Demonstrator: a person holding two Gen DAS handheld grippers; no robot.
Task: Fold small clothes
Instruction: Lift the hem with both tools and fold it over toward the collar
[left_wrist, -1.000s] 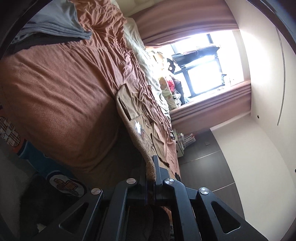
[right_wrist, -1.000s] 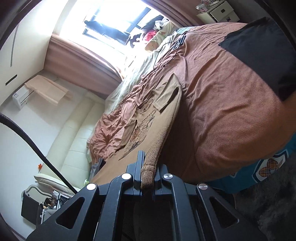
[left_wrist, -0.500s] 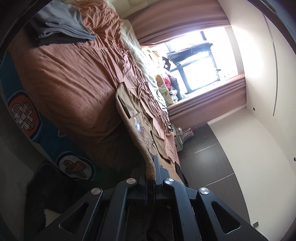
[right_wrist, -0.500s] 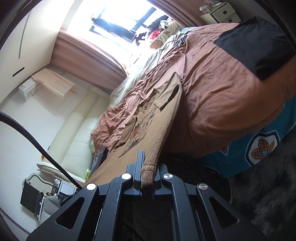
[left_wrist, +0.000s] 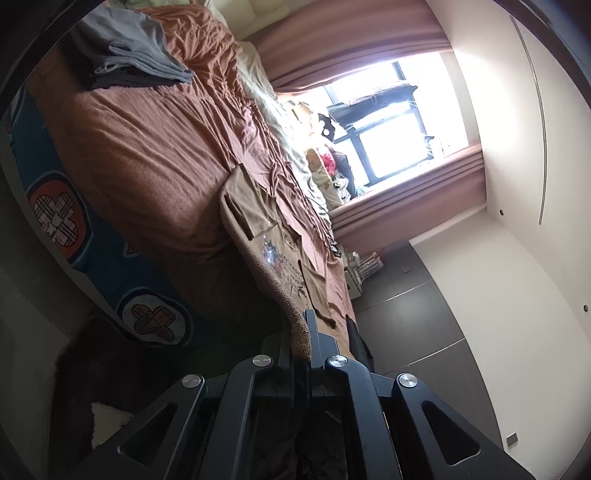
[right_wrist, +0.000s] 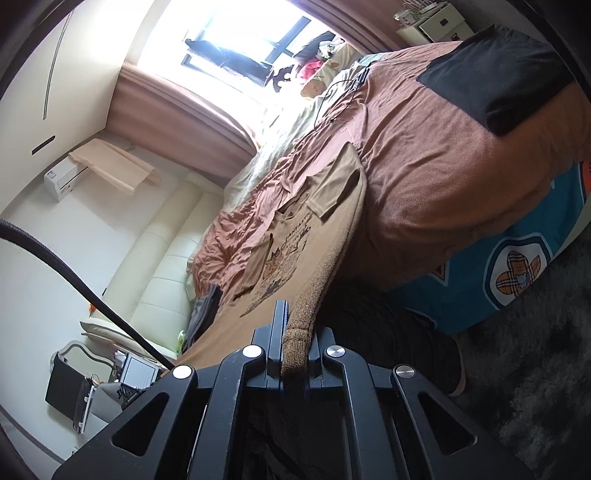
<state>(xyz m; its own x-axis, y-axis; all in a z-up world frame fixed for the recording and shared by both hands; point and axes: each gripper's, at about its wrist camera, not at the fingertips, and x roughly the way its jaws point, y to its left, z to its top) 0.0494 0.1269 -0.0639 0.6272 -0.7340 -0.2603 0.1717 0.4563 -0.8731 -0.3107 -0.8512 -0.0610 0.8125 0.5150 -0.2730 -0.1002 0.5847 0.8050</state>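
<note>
A tan sweatshirt (left_wrist: 258, 218) with a cartoon print lies stretched out over the brown bedspread (left_wrist: 147, 155), sleeves folded in over its front. My left gripper (left_wrist: 302, 341) is shut on one corner of its ribbed hem. In the right wrist view the same sweatshirt (right_wrist: 295, 236) runs away from me, and my right gripper (right_wrist: 295, 349) is shut on the other hem corner. The hem edge is lifted off the bed between the two grippers.
A folded grey pile (left_wrist: 129, 55) sits at one end of the bed, a folded black garment (right_wrist: 495, 81) at the other. A blue patterned sheet (right_wrist: 517, 273) hangs down the bed side above a dark shaggy rug (right_wrist: 535, 369). Window, curtains and a cream headboard (right_wrist: 159, 258) lie beyond.
Both grippers have pulled back and up from the bed with the hem still held. More of the blue sheet and the dark rug now shows in both views.
</note>
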